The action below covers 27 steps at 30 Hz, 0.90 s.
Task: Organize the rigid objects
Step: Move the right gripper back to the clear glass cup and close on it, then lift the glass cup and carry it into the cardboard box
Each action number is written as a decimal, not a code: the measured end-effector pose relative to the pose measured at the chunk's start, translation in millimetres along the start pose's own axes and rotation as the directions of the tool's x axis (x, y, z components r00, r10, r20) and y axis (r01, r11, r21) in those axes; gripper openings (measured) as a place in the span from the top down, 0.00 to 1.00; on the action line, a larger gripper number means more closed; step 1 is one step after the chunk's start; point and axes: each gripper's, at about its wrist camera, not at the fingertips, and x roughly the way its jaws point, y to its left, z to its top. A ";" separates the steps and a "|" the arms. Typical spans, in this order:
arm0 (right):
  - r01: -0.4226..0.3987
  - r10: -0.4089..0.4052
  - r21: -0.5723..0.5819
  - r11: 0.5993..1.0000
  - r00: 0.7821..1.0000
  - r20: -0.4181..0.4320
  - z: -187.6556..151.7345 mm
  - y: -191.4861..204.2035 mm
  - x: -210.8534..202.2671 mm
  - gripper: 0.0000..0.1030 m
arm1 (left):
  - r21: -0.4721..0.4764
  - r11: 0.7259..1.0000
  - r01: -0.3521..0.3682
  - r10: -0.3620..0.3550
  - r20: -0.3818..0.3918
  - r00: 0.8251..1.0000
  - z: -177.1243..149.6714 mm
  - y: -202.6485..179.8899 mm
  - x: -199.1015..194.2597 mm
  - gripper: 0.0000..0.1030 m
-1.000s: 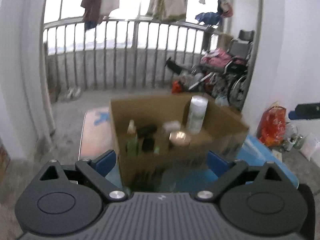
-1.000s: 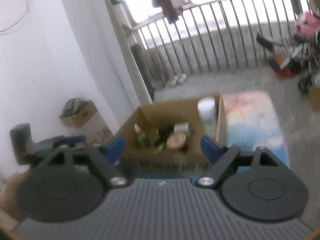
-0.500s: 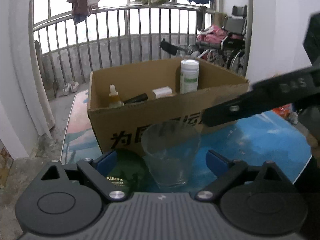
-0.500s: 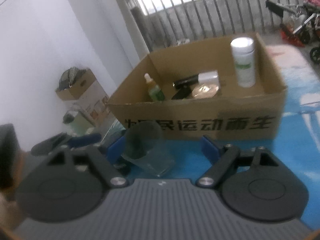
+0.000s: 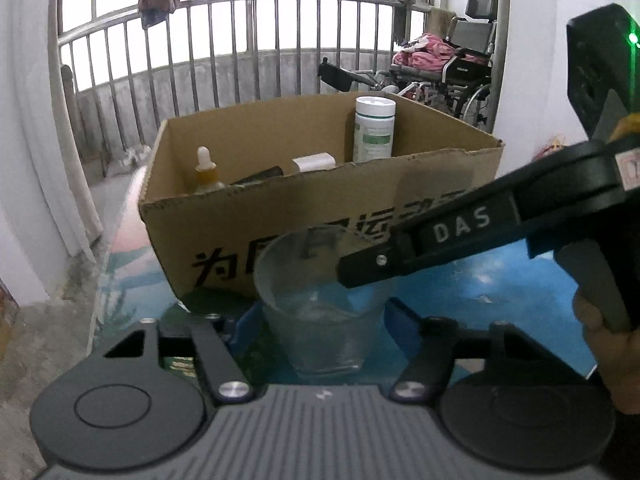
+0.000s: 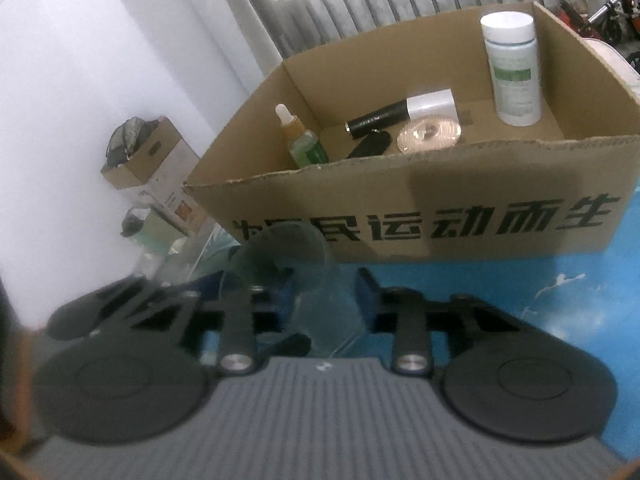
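Blue surface (image 5: 460, 280) before balcony railing (image 5: 240, 40). Left gripper (image 5: 320, 316): jaws closing, clear glass cup (image 5: 324, 320) between blue fingers, contact unclear. Right gripper (image 6: 322, 292): jaws closing, narrow gap, one finger inside cup (image 6: 296, 272), other outside wall; pinch not certain. Cup upright on surface, just before cardboard box (image 6: 440, 216). Box holds white bottle (image 6: 514, 68), dropper bottle (image 6: 300, 136), black tube (image 6: 376, 118), round copper lid (image 6: 430, 134).

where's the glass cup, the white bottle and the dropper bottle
glass cup (image 5: 320, 320), left wrist view, on its clear side wall
white bottle (image 6: 514, 76), right wrist view, on its label
dropper bottle (image 6: 306, 146), right wrist view, on its green body
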 end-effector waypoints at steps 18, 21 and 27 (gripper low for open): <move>0.038 -0.038 0.033 0.999 0.999 0.016 -5.3 -13.1 -21.7 0.79 | -0.033 0.996 0.079 -0.079 -0.003 0.997 4.6 -25.1 3.1 0.34; 0.049 -0.051 0.061 0.997 0.998 0.024 -10.3 -21.6 -32.2 0.79 | -0.023 0.992 0.122 -0.122 0.002 0.992 4.0 -33.0 3.4 0.34; 0.074 -0.078 0.110 0.991 0.996 0.040 -22.1 -33.6 -50.8 0.79 | 0.009 0.982 0.188 -0.188 0.009 0.982 2.3 -45.9 4.4 0.34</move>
